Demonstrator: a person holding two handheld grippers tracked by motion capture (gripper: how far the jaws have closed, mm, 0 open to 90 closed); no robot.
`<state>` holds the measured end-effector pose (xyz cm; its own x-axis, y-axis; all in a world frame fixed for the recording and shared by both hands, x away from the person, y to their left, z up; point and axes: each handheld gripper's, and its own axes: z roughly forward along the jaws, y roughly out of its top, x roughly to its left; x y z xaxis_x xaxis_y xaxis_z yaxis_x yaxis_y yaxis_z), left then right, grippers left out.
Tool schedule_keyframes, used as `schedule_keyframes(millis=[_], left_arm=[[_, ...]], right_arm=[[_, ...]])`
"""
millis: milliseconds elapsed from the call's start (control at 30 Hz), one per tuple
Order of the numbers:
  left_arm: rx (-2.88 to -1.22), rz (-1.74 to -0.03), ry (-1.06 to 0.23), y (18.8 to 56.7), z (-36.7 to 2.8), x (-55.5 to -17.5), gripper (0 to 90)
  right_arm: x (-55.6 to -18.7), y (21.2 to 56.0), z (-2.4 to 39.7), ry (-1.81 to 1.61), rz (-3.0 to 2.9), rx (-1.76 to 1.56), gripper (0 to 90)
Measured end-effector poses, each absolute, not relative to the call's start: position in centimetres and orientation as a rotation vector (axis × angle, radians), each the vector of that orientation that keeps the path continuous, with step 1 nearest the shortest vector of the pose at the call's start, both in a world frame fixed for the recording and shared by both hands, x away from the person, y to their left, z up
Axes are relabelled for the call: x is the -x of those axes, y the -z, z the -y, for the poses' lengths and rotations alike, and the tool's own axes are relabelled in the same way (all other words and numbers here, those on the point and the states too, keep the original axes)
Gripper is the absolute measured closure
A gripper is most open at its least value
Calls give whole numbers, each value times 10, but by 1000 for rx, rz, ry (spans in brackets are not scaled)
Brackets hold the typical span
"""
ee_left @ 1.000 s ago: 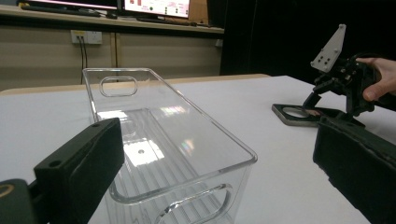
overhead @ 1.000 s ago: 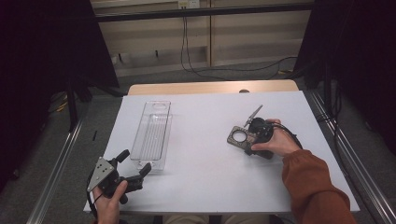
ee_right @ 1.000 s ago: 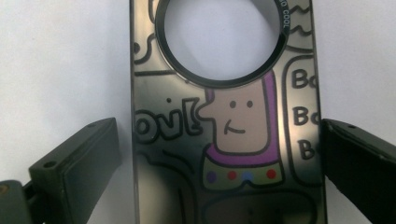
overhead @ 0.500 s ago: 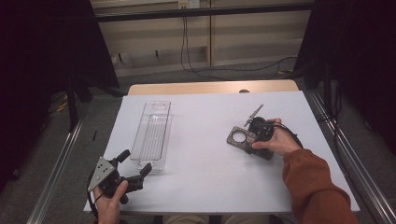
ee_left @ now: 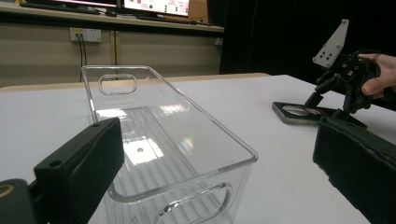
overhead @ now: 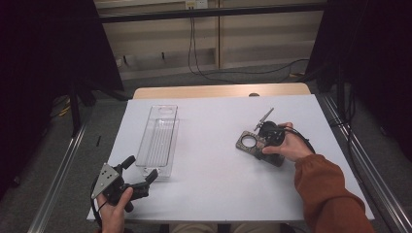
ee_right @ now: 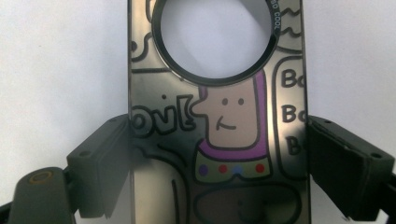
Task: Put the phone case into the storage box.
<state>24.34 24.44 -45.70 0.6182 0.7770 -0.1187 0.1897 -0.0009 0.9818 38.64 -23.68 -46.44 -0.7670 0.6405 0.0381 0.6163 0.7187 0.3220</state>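
From above, the right gripper is pressing down over a phone case lying flat on the white table, while the left gripper is hovering, jaws apart, just before a clear bin. Along the left gripper's jaws, the bin is sitting empty. Along the right gripper's jaws, both are touching the case's long edges, clamping it.

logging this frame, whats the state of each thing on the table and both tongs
clear plastic rectangular bin: upright, empty, open top
dark flat phone case with cartoon print and round hole: lying flat on the white table, between the right jaws
left tongs: open, holding nothing, near the bin's close end
right tongs: jaws at the case's two side edges; grip cannot be told
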Motion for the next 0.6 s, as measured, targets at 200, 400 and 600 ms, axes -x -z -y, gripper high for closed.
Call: schedule_keyframes(millis=[200,400,600], left_arm=[[-1534,-844,-567,457,-244,-243,21],[-1534,-842,-565,457,-245,-243,21],[-1543,-837,-567,457,-245,-243,21]], right_arm=[[-385,461,239,-513,-2840,-1041,125],[-382,455,244,-563,-2810,-1073,124],[-376,446,248,-662,-2760,-1089,124]])
